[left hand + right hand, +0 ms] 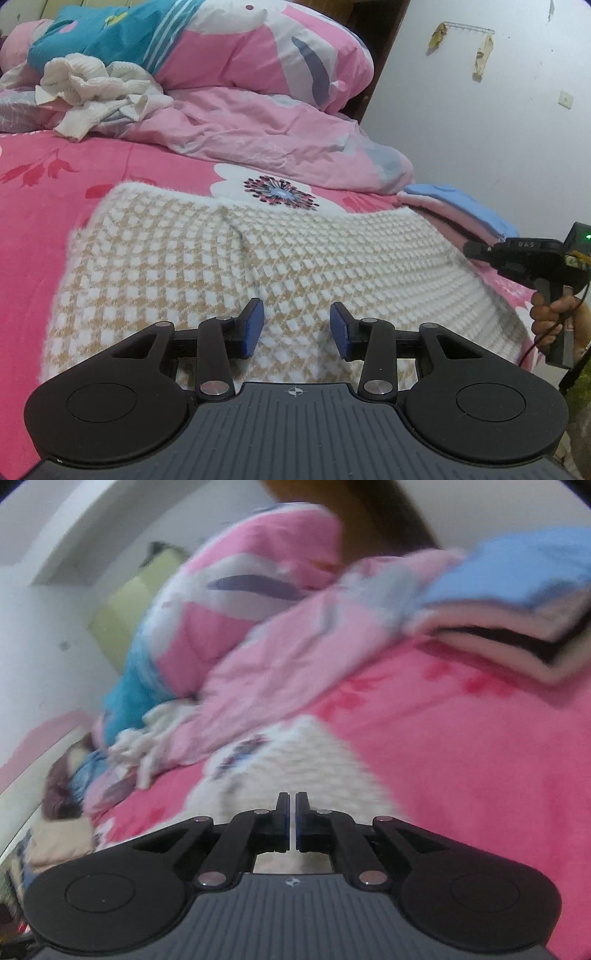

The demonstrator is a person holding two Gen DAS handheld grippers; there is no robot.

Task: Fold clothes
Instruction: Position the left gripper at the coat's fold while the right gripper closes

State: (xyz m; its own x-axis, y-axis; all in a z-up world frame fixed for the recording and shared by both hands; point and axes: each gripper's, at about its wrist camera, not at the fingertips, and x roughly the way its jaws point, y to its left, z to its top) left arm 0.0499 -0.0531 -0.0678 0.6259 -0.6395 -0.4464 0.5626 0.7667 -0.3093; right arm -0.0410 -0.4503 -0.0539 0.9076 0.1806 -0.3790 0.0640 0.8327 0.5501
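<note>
On the pink floral bedsheet [147, 162], I logged one fuzzy knit garment [229, 266], cream and tan in a small check weave, spread nearly flat with a soft crease running down its middle. My left gripper [297, 330] hovered over the garment's near edge, its blue-padded fingers [253, 330] spread apart and empty, grasping nothing. My right gripper [291, 821] sat at the garment's right edge; its own view showed the black jaws pressed almost together with only a thin slit between, and that view was too blurred for me to tell whether any cloth sat in the slit. A hand [554, 325] held the right gripper's handle.

Beyond the garment, I noted a puffy quilted duvet [258, 122], pink with white and grey-blue shapes, bunched in rounded folds. Left of the duvet lay a crumpled heap of white waffle-textured cloth [92, 88]. Right of the garment, just beside it, stood a flat stack of folded clothes [461, 210], pale pink below, light blue on top. A white painted wall [480, 110] rose behind the stack.
</note>
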